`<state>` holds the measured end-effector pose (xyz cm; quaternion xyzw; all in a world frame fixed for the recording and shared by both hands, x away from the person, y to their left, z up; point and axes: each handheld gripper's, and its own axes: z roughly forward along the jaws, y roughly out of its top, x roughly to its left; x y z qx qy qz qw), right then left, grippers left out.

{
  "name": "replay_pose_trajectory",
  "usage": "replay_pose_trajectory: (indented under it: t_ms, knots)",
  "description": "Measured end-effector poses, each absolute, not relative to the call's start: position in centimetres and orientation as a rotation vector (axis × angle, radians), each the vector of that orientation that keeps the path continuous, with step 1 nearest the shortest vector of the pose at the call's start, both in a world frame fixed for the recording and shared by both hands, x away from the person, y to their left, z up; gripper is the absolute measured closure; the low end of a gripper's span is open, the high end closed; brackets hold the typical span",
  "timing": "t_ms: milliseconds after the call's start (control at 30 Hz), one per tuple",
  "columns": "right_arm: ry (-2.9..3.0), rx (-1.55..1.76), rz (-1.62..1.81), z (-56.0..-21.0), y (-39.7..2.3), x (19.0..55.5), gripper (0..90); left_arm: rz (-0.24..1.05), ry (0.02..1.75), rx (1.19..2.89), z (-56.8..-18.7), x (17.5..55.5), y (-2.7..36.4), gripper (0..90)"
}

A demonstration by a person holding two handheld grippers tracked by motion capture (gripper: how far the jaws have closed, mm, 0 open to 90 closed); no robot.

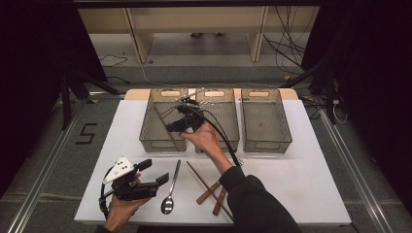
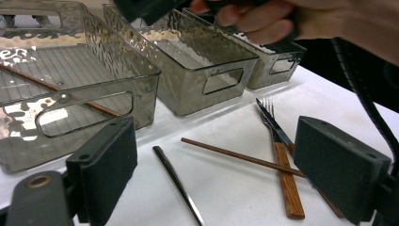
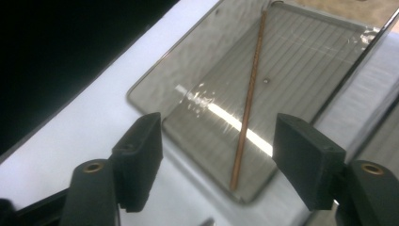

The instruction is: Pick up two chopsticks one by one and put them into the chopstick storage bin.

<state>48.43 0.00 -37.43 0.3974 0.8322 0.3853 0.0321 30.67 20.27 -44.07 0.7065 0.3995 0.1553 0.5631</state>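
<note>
A brown chopstick (image 3: 247, 110) lies slantwise on the floor of the left clear bin (image 1: 145, 132). My right gripper (image 3: 219, 160) hovers above that bin with its jaws wide apart, the chopstick below the gap and untouched. In the high view the right gripper (image 1: 174, 127) hangs over the left bin's near right part. My left gripper (image 1: 155, 172) rests open at the table's front left, with nothing between its pads. Beyond the left gripper (image 2: 221, 179) lie a spoon (image 2: 179, 183), a second chopstick (image 2: 240, 157) and a wooden-handled fork (image 2: 275, 127).
Three clear bins stand in a row at the back of the white table (image 1: 301, 184); the middle bin (image 1: 228, 104) and right bin (image 1: 266, 141) hold nothing I can see. A second wooden-handled utensil (image 1: 219, 201) crosses the fork near the front. The right arm's sleeve (image 1: 257, 204) reaches across.
</note>
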Motion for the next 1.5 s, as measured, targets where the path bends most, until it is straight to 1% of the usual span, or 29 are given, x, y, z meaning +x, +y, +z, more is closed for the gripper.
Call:
replay_pose_trajectory:
  t_ms: [233,667,967,1133,1333,1500]
  knots:
    - [2.57,1.167,1.205,-36.9,-2.9,45.9,30.0,0.367,0.945,1.661,-44.1,30.7,20.2,13.8]
    - [2.575,1.114,1.202,-37.2,-7.4,41.4,25.8,0.37,0.951,1.659,-44.1,30.8,20.2,13.7]
    - [2.583,1.119,1.179,-38.9,-10.2,38.2,25.2,0.369,0.95,1.666,-44.1,30.8,20.2,13.7]
    - [2.592,1.128,1.179,-39.8,-11.2,36.6,25.2,0.371,0.948,1.668,-44.1,30.8,20.2,13.7]
    - [2.633,1.114,1.109,-40.4,-11.4,35.2,26.0,0.371,0.948,1.667,-44.1,30.8,20.2,13.7]
    - [2.681,1.114,1.022,-41.6,-11.6,34.2,29.2,0.371,0.946,1.669,-44.1,30.8,20.2,13.7]
